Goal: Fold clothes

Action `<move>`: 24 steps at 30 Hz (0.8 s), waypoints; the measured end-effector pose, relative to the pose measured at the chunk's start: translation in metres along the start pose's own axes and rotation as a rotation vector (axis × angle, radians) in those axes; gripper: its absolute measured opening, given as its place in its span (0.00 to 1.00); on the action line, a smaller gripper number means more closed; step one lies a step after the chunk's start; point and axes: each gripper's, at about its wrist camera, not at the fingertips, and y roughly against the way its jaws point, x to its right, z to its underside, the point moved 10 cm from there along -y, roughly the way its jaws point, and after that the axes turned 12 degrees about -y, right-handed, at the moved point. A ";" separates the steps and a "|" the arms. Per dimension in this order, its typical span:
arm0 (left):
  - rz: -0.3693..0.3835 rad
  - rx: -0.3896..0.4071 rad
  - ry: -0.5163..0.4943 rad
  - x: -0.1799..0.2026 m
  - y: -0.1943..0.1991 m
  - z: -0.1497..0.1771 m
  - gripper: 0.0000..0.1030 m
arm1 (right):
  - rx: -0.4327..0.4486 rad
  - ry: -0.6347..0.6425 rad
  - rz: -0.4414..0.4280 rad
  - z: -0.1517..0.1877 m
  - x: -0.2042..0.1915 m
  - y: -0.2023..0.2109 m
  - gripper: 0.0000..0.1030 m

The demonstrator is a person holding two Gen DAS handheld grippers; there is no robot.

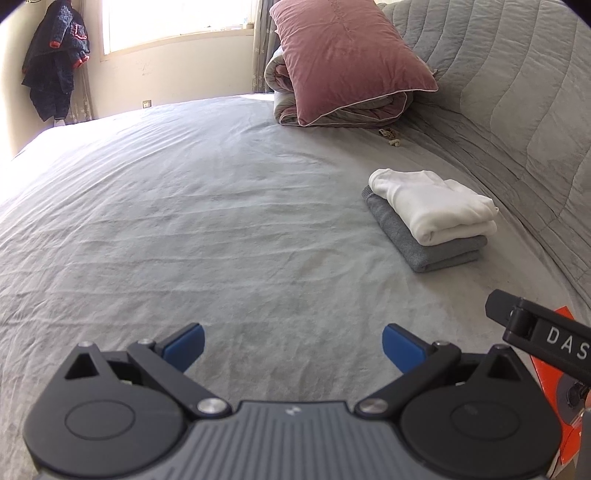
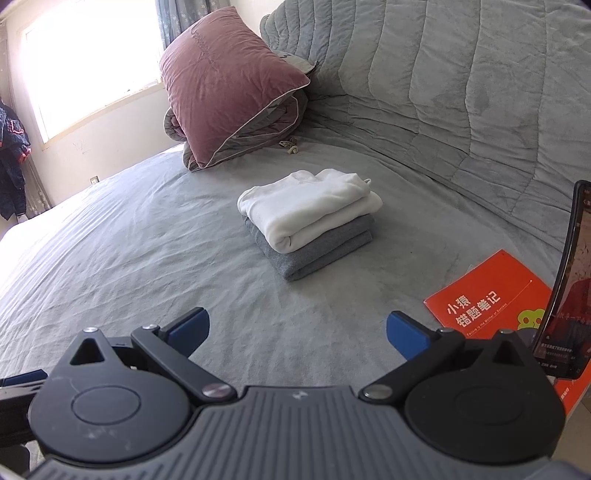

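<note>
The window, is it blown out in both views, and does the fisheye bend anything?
Left wrist view: the window is overexposed, no detail outside; the bed bulges into a dome. Right wrist view: the window glares white too; the quilted headboard curves.

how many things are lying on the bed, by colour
White: 1, folded top
Grey: 2, folded garment under it, rolled quilt
Pink: 1, pillow
Orange: 1, book
Total: 5
</note>
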 end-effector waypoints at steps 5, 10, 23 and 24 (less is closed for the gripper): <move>-0.002 -0.004 -0.001 0.000 -0.003 0.002 1.00 | 0.007 -0.014 0.010 -0.002 0.004 0.000 1.00; 0.006 -0.010 0.006 0.000 -0.004 0.004 0.99 | 0.010 -0.007 0.015 -0.003 0.005 0.000 1.00; 0.014 -0.013 -0.002 -0.002 -0.004 0.005 0.99 | 0.006 -0.005 0.027 -0.004 0.004 0.000 1.00; 0.013 -0.013 0.001 -0.002 -0.004 0.005 0.99 | 0.006 -0.005 0.028 -0.004 0.003 0.000 1.00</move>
